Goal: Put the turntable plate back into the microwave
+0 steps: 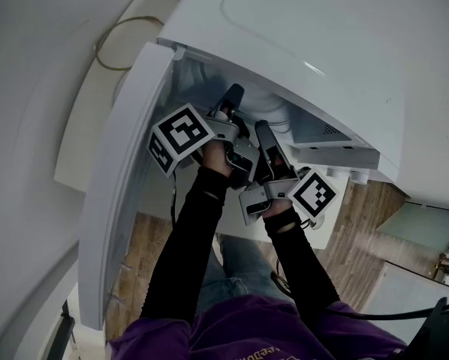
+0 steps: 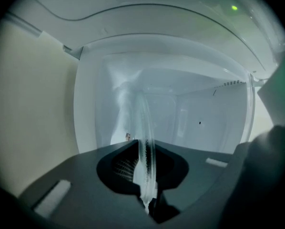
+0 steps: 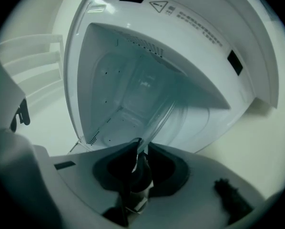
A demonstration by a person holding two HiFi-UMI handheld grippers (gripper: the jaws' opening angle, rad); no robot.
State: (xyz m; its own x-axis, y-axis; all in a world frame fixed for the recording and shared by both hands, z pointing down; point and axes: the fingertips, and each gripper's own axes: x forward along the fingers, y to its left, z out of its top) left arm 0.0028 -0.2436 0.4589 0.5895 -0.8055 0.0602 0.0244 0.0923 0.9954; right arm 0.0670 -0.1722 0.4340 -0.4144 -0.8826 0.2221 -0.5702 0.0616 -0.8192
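Nearest, left gripper (image 2: 145,149) fingers clamped on the turntable plate (image 2: 143,120) rim; right gripper (image 3: 140,149) fingers pinch the rim too. Plate held at microwave (image 1: 322,43) cavity mouth, open cavity beyond, door (image 1: 123,178) swung wide on the left. Warning triangle label (image 3: 159,6) and print on the top frame, unreadable.

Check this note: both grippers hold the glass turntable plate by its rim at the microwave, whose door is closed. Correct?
No. The door of the microwave is open, swung out at the left of the head view. The rest stands: the left gripper and the right gripper each hold the glass turntable plate by its rim.
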